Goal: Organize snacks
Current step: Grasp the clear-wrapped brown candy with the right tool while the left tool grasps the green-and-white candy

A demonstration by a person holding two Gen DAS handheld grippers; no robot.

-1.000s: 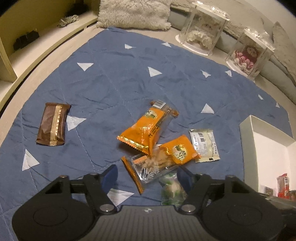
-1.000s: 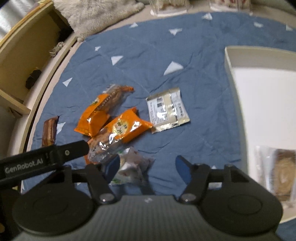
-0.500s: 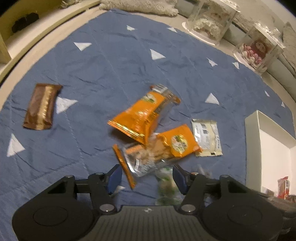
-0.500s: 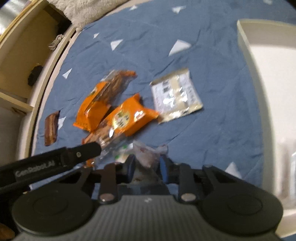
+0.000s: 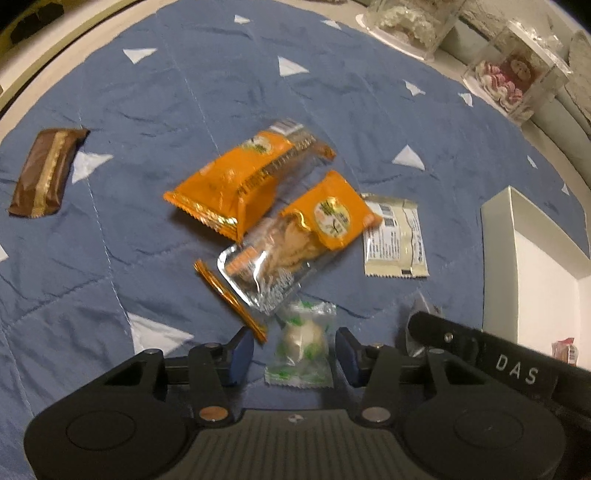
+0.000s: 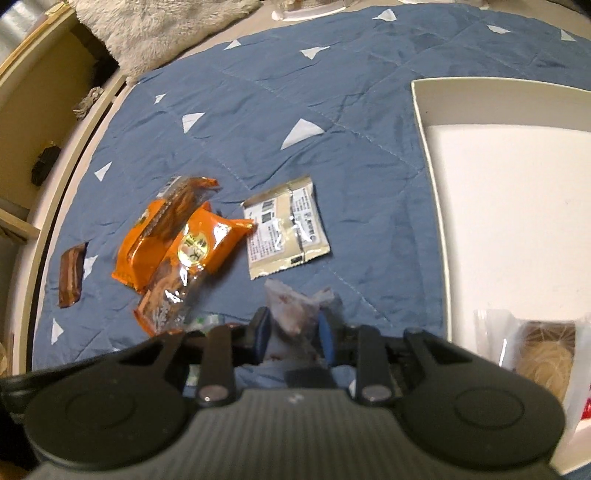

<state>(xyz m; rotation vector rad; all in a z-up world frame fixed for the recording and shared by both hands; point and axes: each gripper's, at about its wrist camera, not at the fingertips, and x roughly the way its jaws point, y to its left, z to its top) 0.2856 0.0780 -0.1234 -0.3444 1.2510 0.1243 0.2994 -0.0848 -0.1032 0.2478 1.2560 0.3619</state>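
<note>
While your right gripper (image 6: 291, 332) stays clamped on the pale crinkled packet (image 6: 295, 308), your left gripper (image 5: 293, 352) has been closing around the green-and-white candy (image 5: 301, 341) at six o'clock, pads not touching; white box (image 5: 496, 258) at three o'clock awaits both.

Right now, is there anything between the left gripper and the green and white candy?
Nothing visible. The left gripper has been closing, and the green and white candy lies between its fingers, not yet pinched. The orange packet lies just beyond.

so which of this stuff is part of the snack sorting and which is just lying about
Job:
- green-and-white candy between the closing left gripper pads
- clear packet clamped in right gripper
- orange packs
- cream sachet
- brown bar
- white box

Lying about:
- display cases
- fluffy cushion
</note>
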